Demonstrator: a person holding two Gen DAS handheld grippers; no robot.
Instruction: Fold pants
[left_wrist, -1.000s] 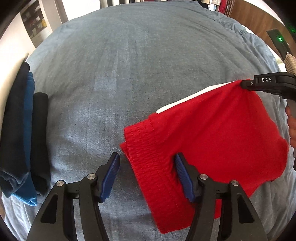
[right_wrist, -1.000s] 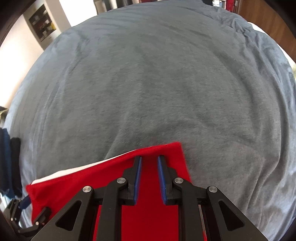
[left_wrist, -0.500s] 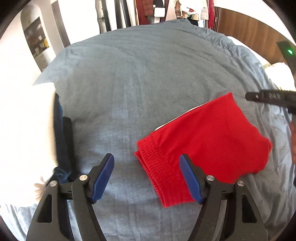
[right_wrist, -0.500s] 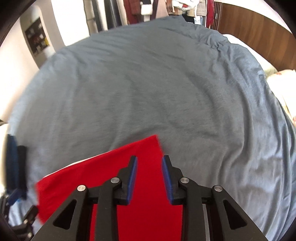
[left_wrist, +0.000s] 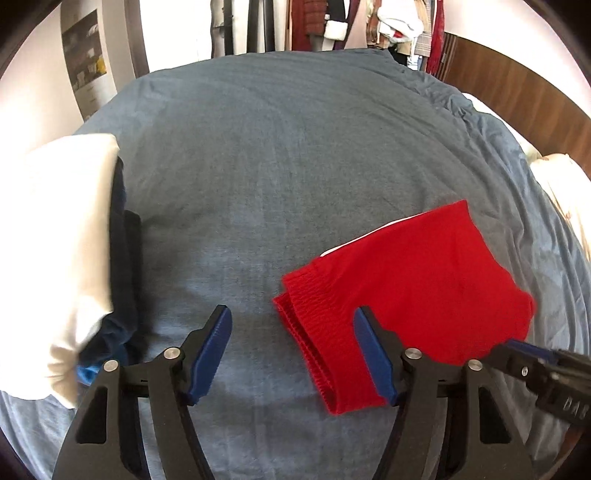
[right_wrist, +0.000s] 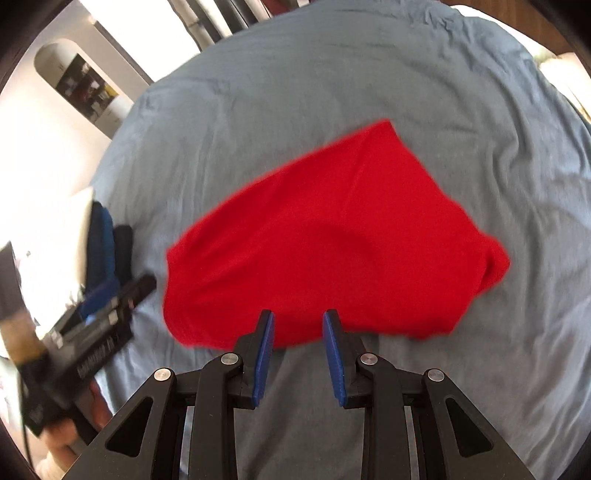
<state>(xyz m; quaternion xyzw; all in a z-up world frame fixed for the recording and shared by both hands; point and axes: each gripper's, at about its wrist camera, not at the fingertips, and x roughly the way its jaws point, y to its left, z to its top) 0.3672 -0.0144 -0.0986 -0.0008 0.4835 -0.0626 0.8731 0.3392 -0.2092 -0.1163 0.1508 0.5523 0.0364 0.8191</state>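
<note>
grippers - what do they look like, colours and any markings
Both the left gripper and right gripper are matte black linkage frames with silver pivot pins and ribbed blue pads on the two fingers. The right one carries white "DAS" lettering on its side.

Looking steeply down from both wrists, close over the bed (left_wrist: 295, 166), sharing red pants (left_wrist: 406, 280) and stacked clothes (right_wrist: 107, 240).
</note>
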